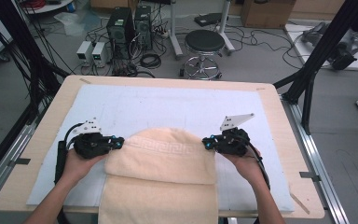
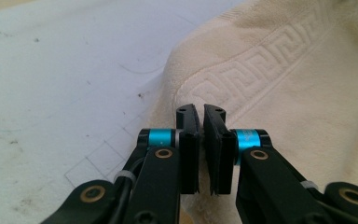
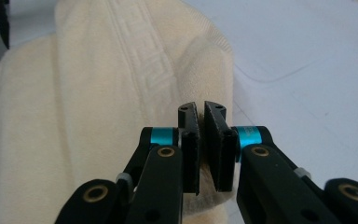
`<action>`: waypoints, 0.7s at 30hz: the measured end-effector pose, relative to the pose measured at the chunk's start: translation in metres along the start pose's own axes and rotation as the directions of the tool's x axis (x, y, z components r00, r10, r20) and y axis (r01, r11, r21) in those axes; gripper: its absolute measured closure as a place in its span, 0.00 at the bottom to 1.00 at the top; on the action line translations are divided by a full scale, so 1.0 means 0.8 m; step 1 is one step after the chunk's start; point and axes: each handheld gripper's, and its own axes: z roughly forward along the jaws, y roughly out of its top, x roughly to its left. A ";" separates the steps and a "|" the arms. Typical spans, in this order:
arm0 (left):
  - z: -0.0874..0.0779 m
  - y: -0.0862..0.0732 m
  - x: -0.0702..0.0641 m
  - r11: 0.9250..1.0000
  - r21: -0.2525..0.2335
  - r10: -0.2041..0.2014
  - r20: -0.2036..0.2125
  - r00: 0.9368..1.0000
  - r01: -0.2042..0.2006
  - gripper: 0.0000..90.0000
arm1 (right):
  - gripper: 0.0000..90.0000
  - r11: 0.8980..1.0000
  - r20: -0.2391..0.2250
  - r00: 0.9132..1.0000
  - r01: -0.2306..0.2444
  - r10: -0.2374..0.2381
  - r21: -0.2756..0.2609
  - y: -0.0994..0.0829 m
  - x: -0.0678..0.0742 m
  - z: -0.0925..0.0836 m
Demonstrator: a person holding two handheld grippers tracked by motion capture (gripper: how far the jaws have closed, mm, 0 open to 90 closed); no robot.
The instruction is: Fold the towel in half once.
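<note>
Left gripper [image 1: 119, 143] and right gripper [image 1: 207, 142], jaws nearly together, each pinch one side of one towel [image 1: 161, 161] on a mat [image 1: 168, 107].

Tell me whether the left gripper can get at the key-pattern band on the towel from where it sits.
Probably yes. The left gripper sits at the towel's left edge, and the key-pattern band runs just beyond its jaws with nothing lying between them.

The folded cream terry towel with a Greek-key border [image 1: 161, 172] is cut off by the high view's bottom edge. Whether cloth lies pinched between either gripper's nearly closed jaws cannot be told.
</note>
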 end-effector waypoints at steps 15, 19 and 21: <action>-0.107 -0.066 -0.105 0.989 -0.037 0.146 0.109 0.983 -0.143 0.80 | 0.80 0.988 -0.184 0.972 0.131 -0.145 -0.086 -0.038 0.139 -0.072; -0.097 -0.063 -0.089 0.991 -0.014 0.131 0.065 0.989 -0.131 0.77 | 0.75 0.993 -0.136 0.985 0.105 -0.110 -0.046 -0.047 0.131 -0.062; -0.084 -0.059 -0.077 0.992 0.004 0.122 0.034 0.992 -0.123 0.75 | 0.73 0.995 -0.107 0.990 0.092 -0.094 -0.028 -0.049 0.117 -0.052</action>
